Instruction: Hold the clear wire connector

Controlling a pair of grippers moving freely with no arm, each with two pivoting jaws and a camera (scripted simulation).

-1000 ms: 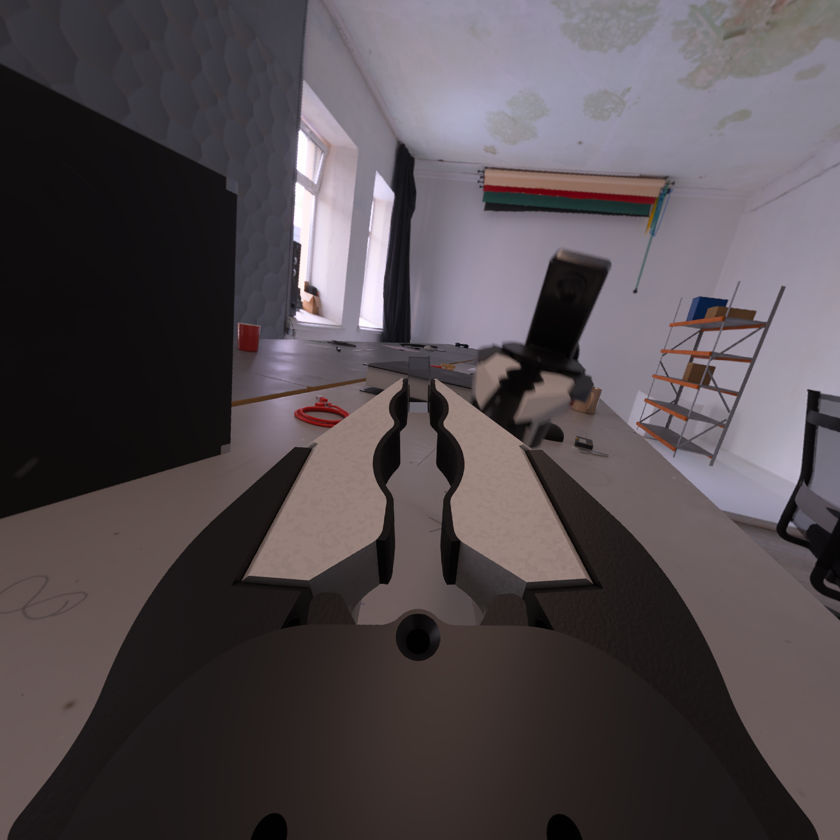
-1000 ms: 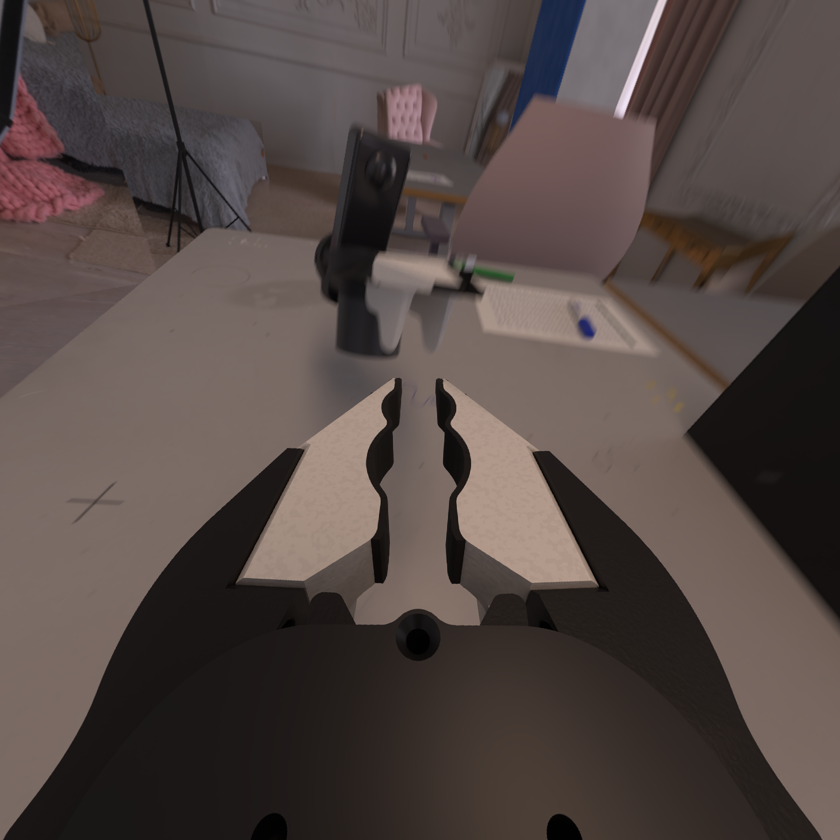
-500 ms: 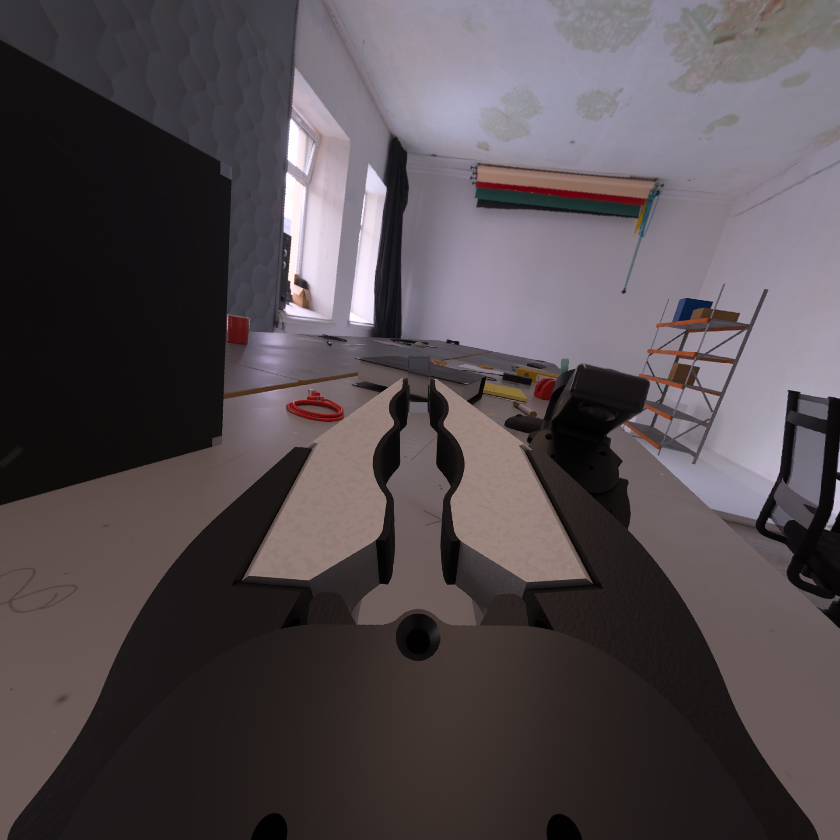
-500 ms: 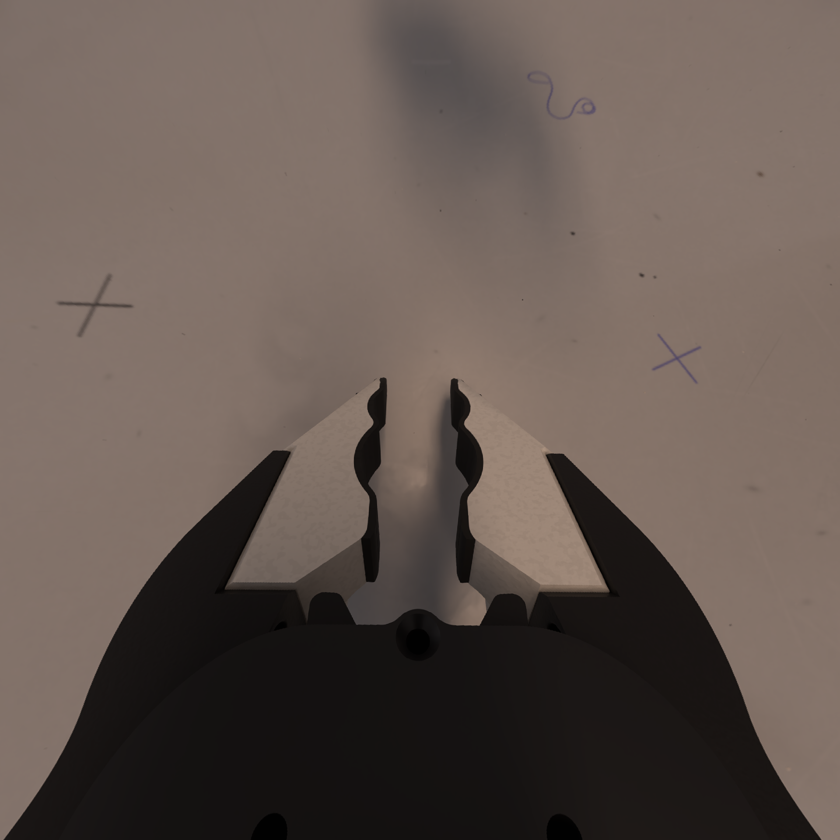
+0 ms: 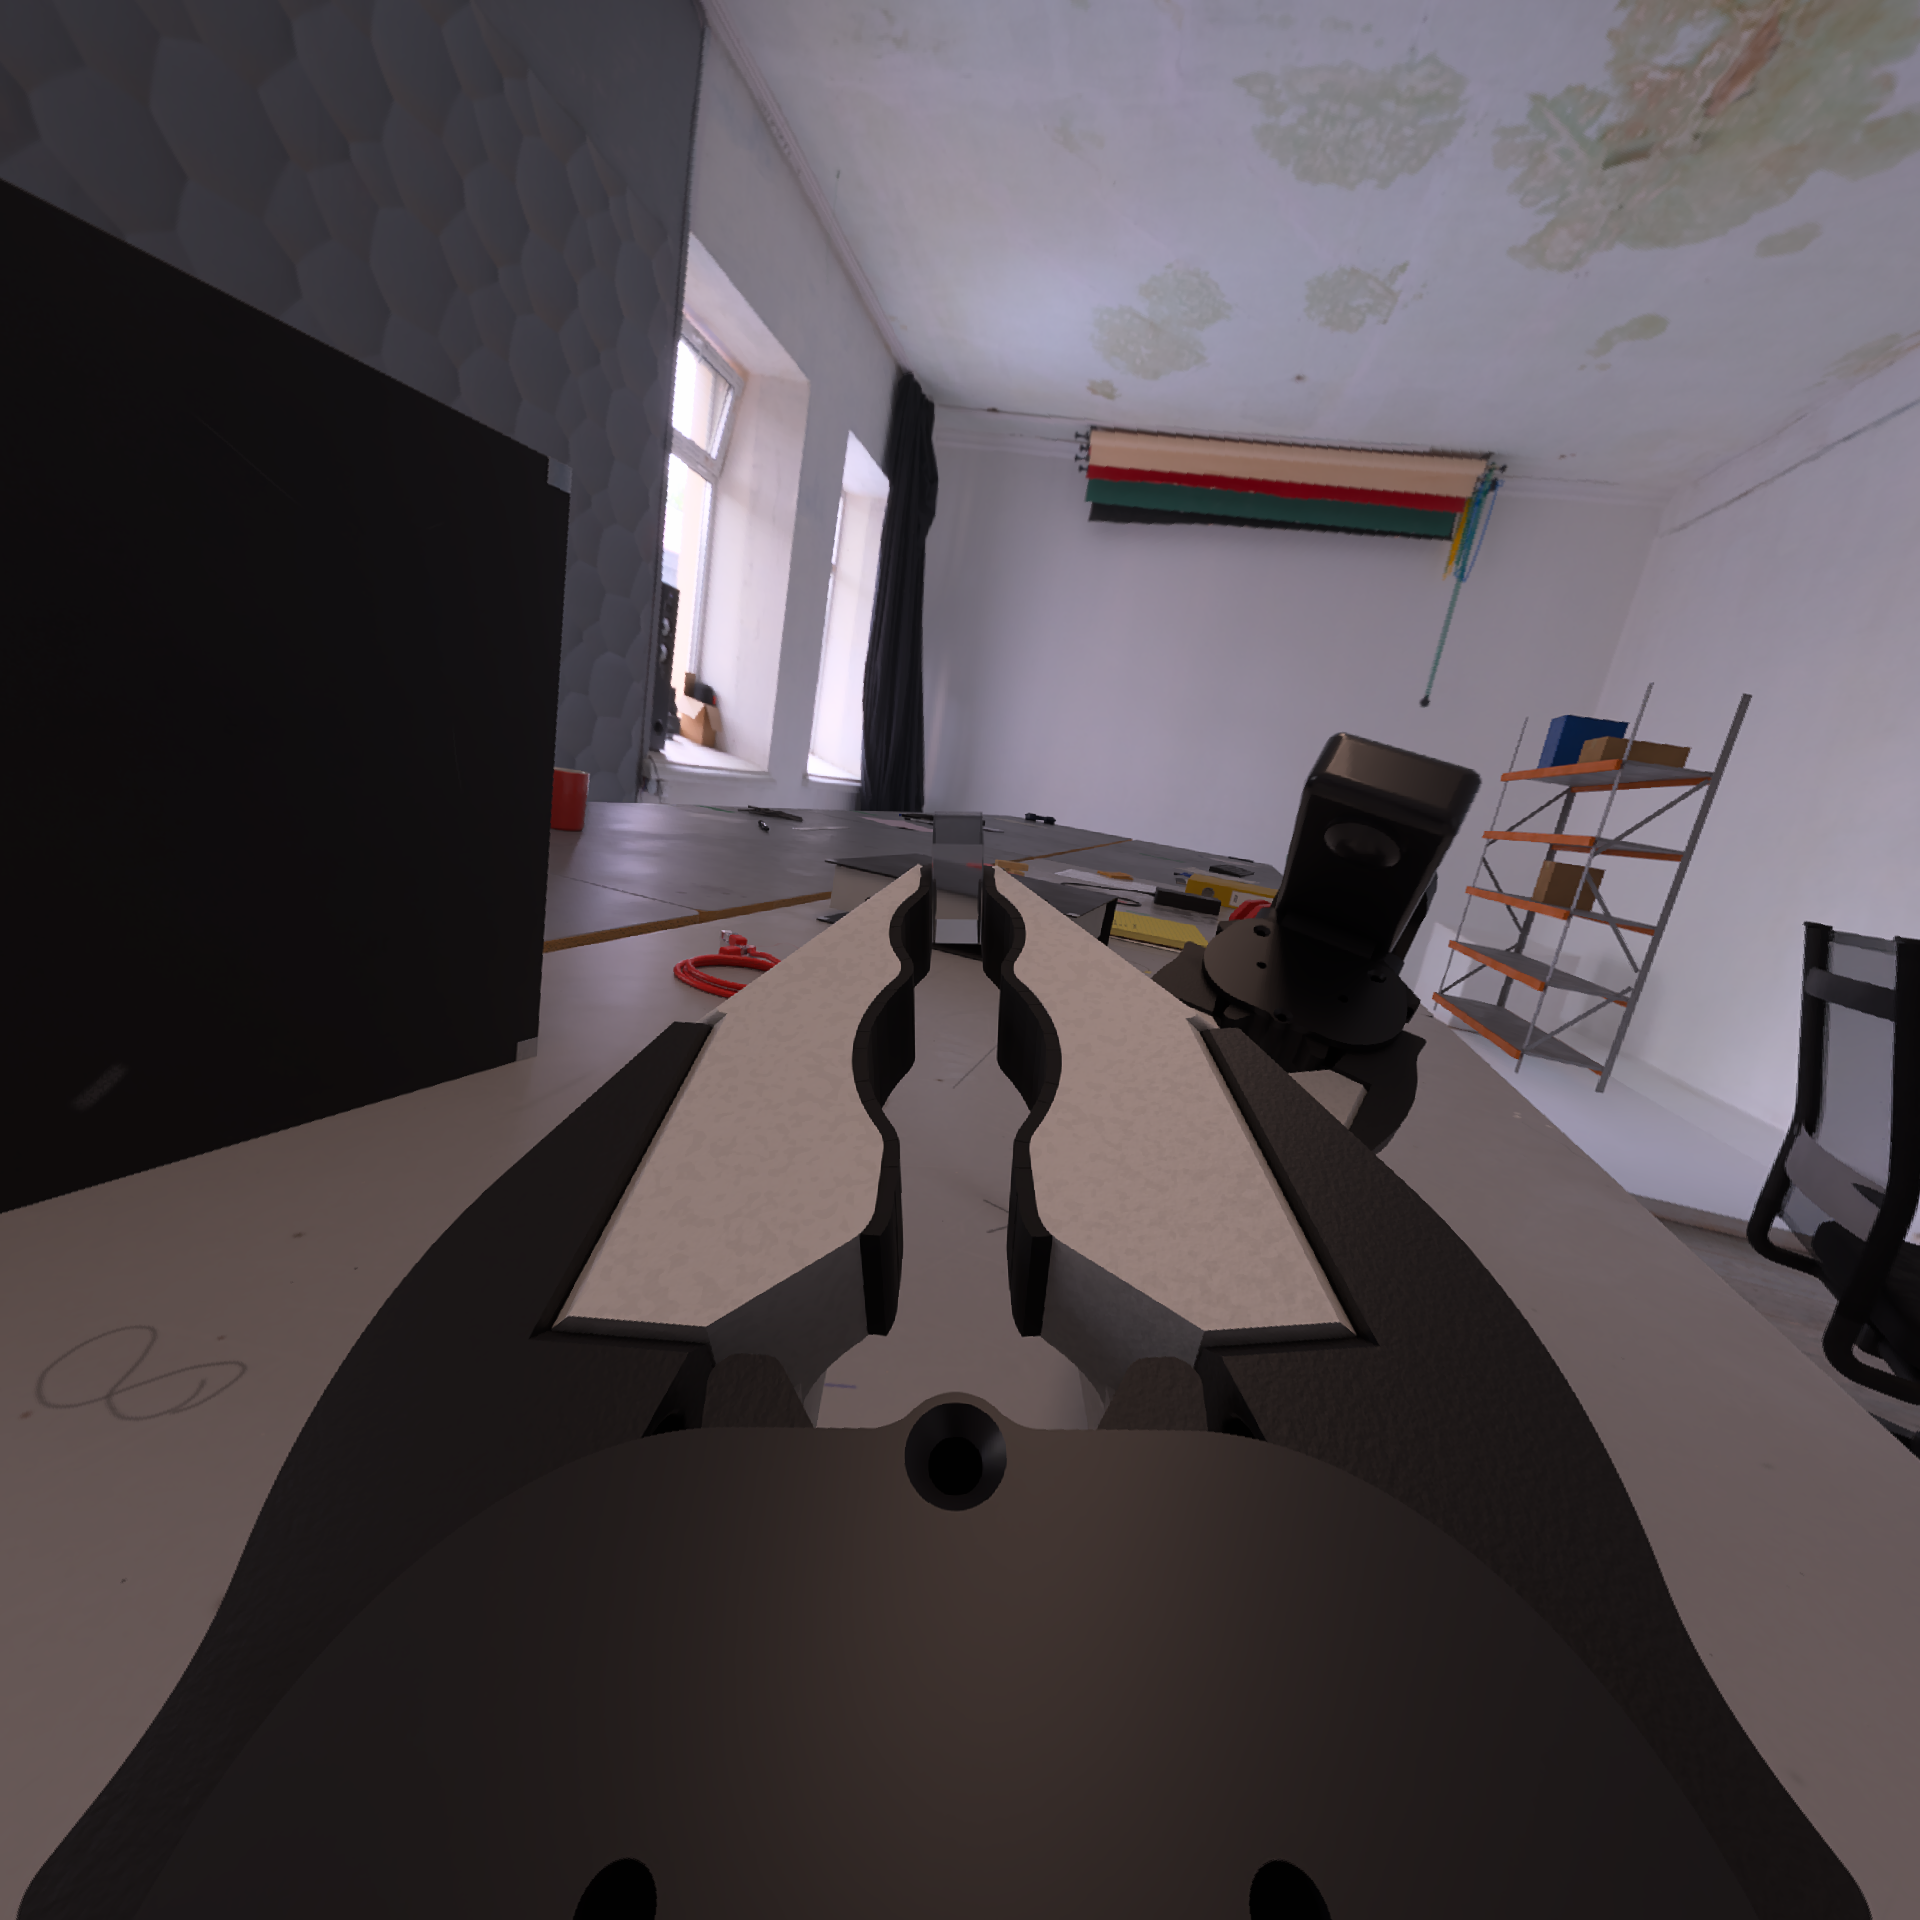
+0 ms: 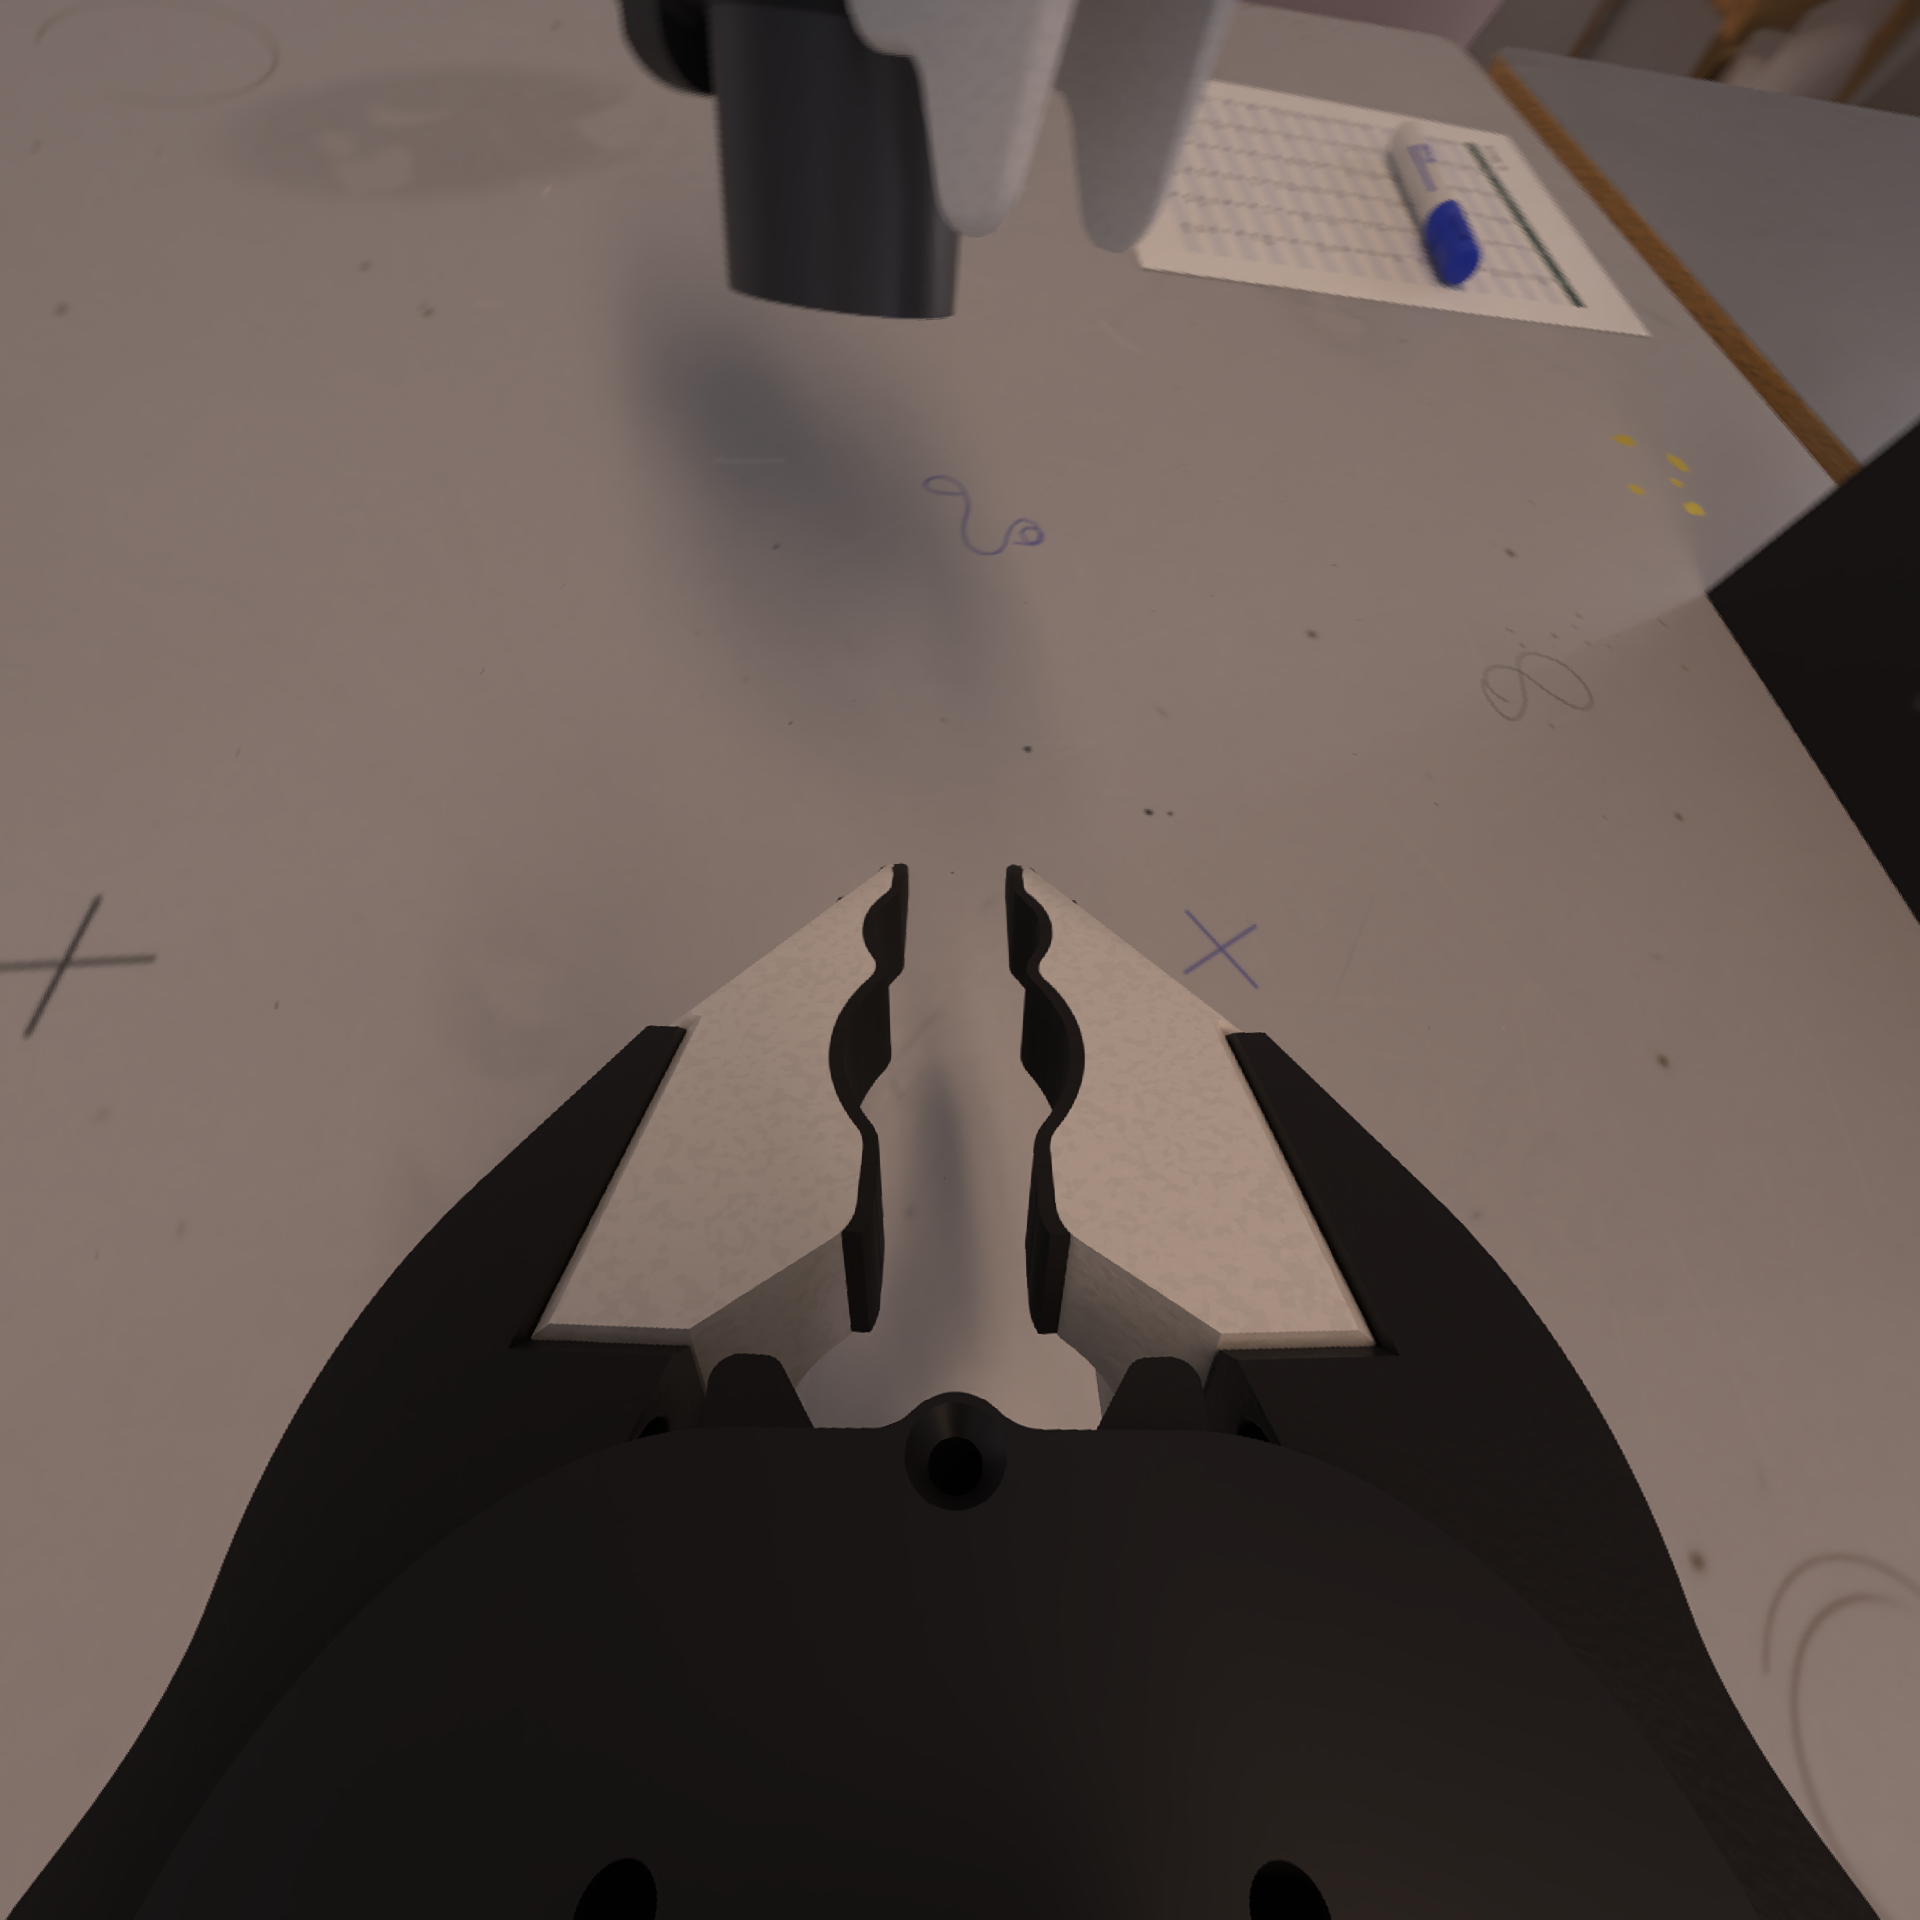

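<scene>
**Clear wire connector sits in the left jaws while the right gripper tips back up**

The clear wire connector (image 5: pixel 957 902), a small see-through rectangular block, sits right between the jaw tips of the left gripper (image 5: pixel 957 883). The jaws are drawn narrow against its sides. It has held that same spot between the tips through the last second while the room behind it shifted, so I judge it to be gripped rather than lying on the table beyond.

The change is on the other side. Half a second ago the right gripper (image 6: pixel 954 873) pointed straight down at the bare grey table (image 6: pixel 416 623). Now it has tilted up, and the left gripper's black body and pale fingers show well ahead of its jaw tips, at the top of its view. Its jaws are empty, with a narrow gap that is a little tighter than half a second ago. A blue pen cross on the table lies just right of its tips. From the left wrist view, the right gripper's dark body now sits close beside the left's right-hand finger, its camera block raised.

For the task, the hold looks already made. What remains, as I read it, is keeping the pinch steady. The right gripper moving about so near is the main risk, since a knock could twist so small a part out of a tip-only grip.
</scene>
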